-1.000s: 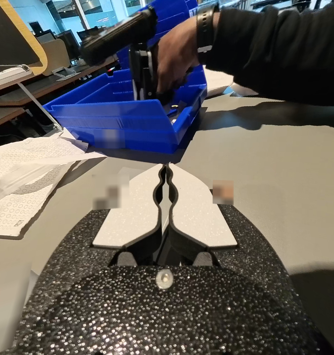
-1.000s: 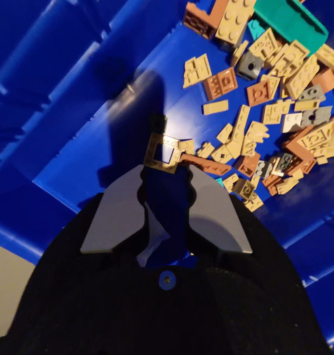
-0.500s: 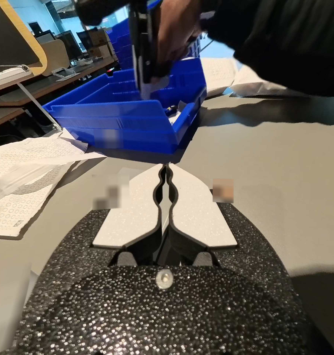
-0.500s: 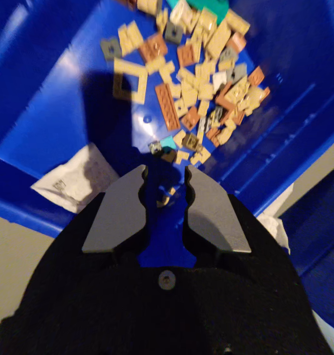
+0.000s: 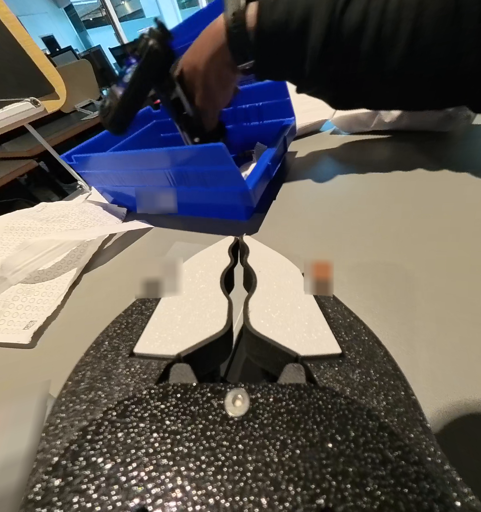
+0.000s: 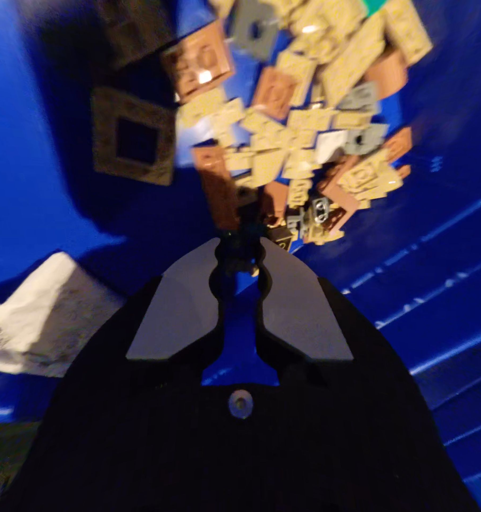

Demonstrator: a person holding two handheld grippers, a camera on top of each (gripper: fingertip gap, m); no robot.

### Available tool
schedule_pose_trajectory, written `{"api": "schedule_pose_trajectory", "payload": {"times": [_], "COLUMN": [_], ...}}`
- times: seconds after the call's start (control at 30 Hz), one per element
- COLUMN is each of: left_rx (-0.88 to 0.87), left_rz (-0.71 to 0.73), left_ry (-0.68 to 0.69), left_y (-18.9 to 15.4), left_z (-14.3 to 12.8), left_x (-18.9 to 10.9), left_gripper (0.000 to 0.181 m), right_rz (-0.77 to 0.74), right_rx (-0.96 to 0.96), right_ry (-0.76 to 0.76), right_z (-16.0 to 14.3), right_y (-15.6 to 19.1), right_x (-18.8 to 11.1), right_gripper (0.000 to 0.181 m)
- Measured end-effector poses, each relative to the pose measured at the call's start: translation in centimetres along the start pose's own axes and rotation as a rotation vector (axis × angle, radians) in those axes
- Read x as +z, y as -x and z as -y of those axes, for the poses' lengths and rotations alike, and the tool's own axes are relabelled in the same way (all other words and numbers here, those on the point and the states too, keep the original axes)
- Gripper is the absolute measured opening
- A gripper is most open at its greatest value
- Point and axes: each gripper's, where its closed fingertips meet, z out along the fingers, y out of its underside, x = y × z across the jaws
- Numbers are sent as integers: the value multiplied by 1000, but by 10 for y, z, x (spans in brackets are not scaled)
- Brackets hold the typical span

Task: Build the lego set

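My right gripper (image 6: pixel 240 243) is down inside the blue bin (image 6: pixel 139 249), its jaws a little apart. Small dark pieces (image 6: pixel 242 235) lie between its tips; blur hides whether they are touched. Just beyond is a heap of tan, brown and grey lego pieces (image 6: pixel 303 124). A tan square frame piece (image 6: pixel 134 138) lies to the left of the heap. My left gripper (image 5: pixel 238 238) is shut and empty, low over the grey table (image 5: pixel 372 249), just short of the bin (image 5: pixel 178 177). In the left wrist view, a hand in a black sleeve holds the right gripper (image 5: pixel 184 110) tilted into the bin.
A crumpled white paper bag (image 6: pixel 40 318) lies in the bin's near left corner. Printed paper sheets (image 5: pixel 26 263) lie on the table left of the bin. More blue bins and white paper (image 5: pixel 372 119) are behind. Desks and monitors stand at the far left. The grippers' ends are close to 30 centimeters from one another.
The right gripper has dropped lower into the bin, closer to the heap, and its jaws have narrowed. The square frame piece it held a second ago now lies in the bin. The left gripper is unmoved.
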Motion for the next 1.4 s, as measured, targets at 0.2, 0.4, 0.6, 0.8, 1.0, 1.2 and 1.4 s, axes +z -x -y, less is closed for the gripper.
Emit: {"api": "schedule_pose_trajectory", "payload": {"times": [0.2, 0.4, 0.6, 0.8, 1.0, 1.2, 1.4], "left_rx": [-9, 5, 4, 9, 4, 5, 12], "left_rz": [1, 0, 2, 2, 0, -2, -2], "left_ry": [-4, 5, 3, 3, 0, 0, 0], "left_y": [1, -1, 0, -1, -1, -1, -2], "left_z": [0, -1, 0, 0, 0, 0, 0], "left_x": [-1, 0, 0, 0, 0, 0, 0], "left_gripper": [0, 0, 0, 0, 0, 0, 0], "right_rz": [-13, 84, 74, 79, 26, -61, -154], "right_rx": [-104, -346, -433, -432, -419, -399, -336], "right_ry": [39, 198, 307, 449, 504, 445, 267], "right_z": [-31, -86, -94, -102, -95, -66, -40], "right_y": [3, 52, 52, 36, 13, -15, -36], "right_x": [-25, -19, -10, 5, 11, 13, -1], "right_gripper": [20, 18, 15, 11, 10, 17, 28]}}
